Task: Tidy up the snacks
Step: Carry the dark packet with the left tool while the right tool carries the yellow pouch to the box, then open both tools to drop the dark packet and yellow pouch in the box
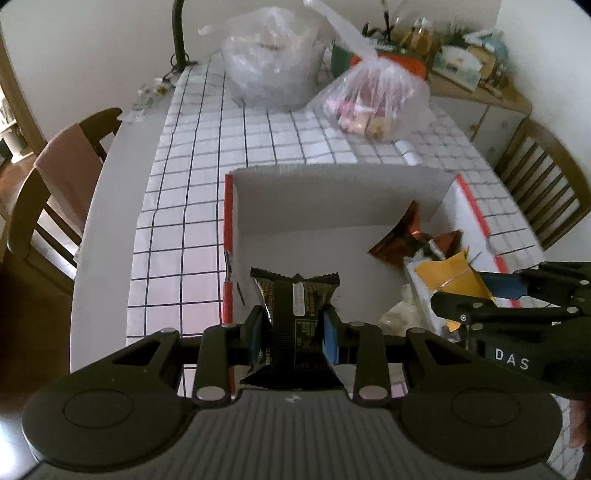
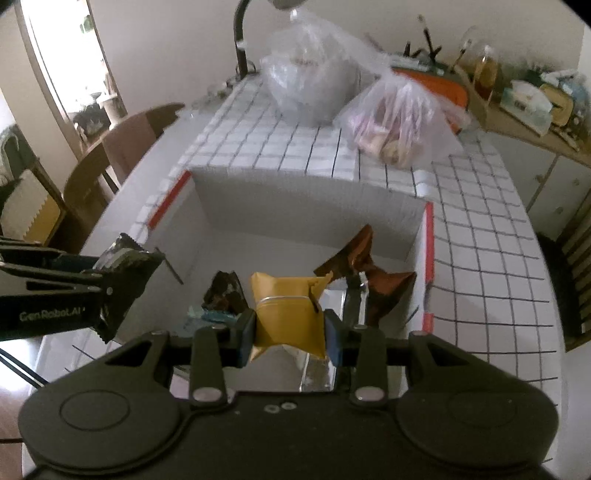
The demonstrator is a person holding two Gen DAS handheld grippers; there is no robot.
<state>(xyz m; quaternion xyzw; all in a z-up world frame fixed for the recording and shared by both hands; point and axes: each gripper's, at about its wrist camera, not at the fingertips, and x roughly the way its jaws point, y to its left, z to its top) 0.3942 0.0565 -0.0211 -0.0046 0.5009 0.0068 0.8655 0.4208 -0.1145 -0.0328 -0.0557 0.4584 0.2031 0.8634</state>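
Observation:
My left gripper (image 1: pixel 293 328) is shut on a black snack packet (image 1: pixel 295 314), held over the near left part of a white cardboard box (image 1: pixel 332 199) with red edges. My right gripper (image 2: pixel 290 328) is shut on a yellow snack packet (image 2: pixel 288 314) above the same box (image 2: pixel 306 206). The yellow packet (image 1: pixel 452 275) and the right gripper (image 1: pixel 491 291) show at the right of the left wrist view. The black packet (image 2: pixel 123 258) and the left gripper (image 2: pixel 92 266) show at the left of the right wrist view. A brown foil packet (image 2: pixel 365 266) and other wrappers lie inside the box.
Two clear plastic bags of snacks (image 1: pixel 373 99) (image 1: pixel 269 62) stand on the checked tablecloth (image 1: pixel 192 177) behind the box. Wooden chairs (image 1: pixel 62 173) flank the table. A black lamp stem (image 1: pixel 179 33) rises at the far left, and a cluttered cabinet (image 1: pixel 476 77) stands at the back right.

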